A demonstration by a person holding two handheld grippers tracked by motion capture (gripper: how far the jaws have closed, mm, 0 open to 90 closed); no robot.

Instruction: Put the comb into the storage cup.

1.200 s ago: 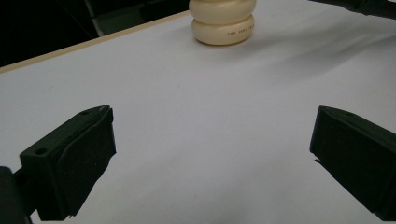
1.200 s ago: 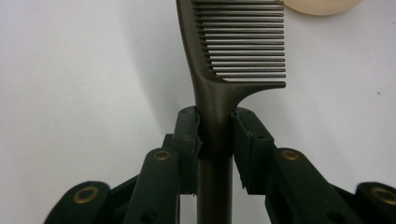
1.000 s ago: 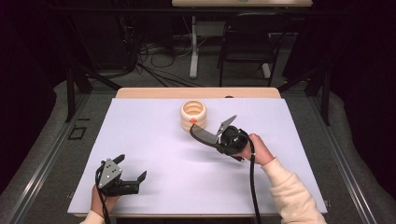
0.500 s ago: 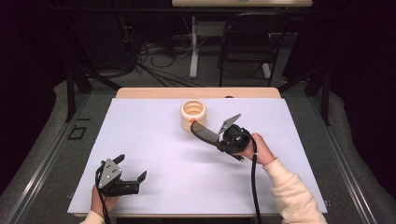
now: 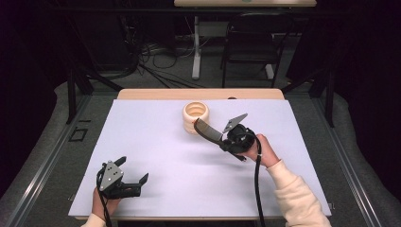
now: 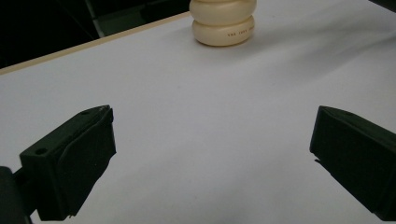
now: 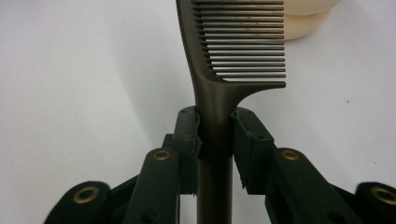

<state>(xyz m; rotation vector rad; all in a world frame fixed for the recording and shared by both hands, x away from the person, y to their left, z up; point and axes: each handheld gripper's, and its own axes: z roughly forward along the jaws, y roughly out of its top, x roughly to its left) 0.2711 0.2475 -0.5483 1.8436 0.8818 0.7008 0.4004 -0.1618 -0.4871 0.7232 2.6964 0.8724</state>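
The right claw (image 5: 218, 135) clenches a dark comb (image 7: 233, 51) by its handle, teeth hovering just beside the cream holder (image 5: 196, 116) at the tabletop's (image 5: 156, 142) far middle. Next, I judge: tip it in. The left claw (image 5: 133, 171) rests released, near left.

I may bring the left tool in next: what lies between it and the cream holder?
Nothing: bare white table runs from the open left tool to the holder in the left gripper view. In the high view, the comb sits off to the right.
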